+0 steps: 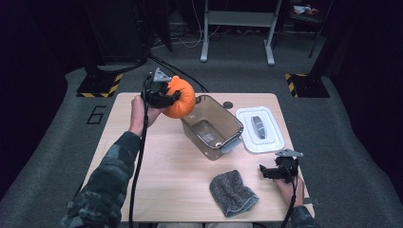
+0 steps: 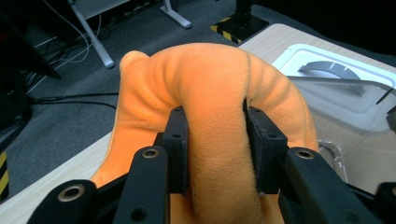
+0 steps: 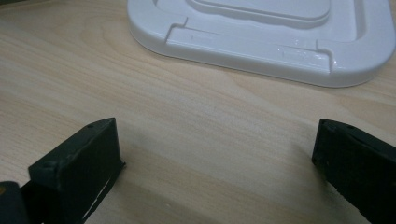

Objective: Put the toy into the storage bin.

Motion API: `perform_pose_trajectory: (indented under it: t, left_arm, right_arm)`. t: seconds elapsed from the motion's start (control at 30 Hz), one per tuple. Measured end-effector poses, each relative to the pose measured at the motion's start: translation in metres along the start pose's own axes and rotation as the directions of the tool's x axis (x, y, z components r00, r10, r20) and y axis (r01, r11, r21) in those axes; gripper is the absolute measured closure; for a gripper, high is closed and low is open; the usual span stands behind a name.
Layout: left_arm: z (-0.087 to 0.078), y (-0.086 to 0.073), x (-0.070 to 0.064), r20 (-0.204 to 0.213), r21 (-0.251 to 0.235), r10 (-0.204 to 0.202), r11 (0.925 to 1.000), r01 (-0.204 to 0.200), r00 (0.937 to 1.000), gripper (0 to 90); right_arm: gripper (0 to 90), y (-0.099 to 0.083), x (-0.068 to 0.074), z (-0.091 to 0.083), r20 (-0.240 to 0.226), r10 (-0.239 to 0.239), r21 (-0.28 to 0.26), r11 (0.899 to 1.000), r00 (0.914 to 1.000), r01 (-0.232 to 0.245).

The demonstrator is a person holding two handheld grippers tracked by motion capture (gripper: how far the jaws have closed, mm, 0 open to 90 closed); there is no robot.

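Over on the far left of the tabletop (image 1: 142, 156), the left gripper (image 1: 161, 92) is raised off the wood with its fingers (image 2: 176, 140) pressed tight into an orange plush pumpkin (image 1: 181, 97), pinching a thick fold of the soft fabric between them. The pumpkin hangs in the air just beside the far left corner of a clear plastic bin (image 1: 211, 126), partly over its rim.

The bin sits at an angle near the middle of the tabletop, open at the top, and I can see through its smoky walls to the bare floor of it. Just right of it lies its white lid (image 1: 260, 129), flat on the wood, with a grey handle recessed in the middle. A small dark disc (image 1: 228, 105) rests at the far edge behind the bin.

Nearer to the person, a grey fuzzy cloth (image 1: 232, 192) lies crumpled on the wood, well apart from the bin. To its right, the right gripper (image 1: 278, 171) rests low at the near right, fingers (image 3: 79, 161) spread wide over bare wood with the lid just beyond them.
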State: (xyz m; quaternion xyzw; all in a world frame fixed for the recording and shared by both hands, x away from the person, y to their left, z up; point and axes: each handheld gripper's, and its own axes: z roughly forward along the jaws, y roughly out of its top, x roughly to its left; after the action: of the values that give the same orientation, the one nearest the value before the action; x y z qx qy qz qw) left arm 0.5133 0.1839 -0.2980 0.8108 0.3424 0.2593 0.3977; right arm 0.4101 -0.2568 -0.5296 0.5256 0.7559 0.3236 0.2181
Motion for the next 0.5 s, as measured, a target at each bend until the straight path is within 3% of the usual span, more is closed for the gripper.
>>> perform_pose_trajectory:
  t: [0.5]
  left_arm:
    - [0.031, 0.017, -0.023, 0.029, 0.014, 0.006, 0.9999, -0.006, 0.9996, 64.9]
  right_arm:
    - [0.4, 0.0, 0.0, 0.0, 0.001, 0.0, -0.003, 1.0, 1.0, 0.0]
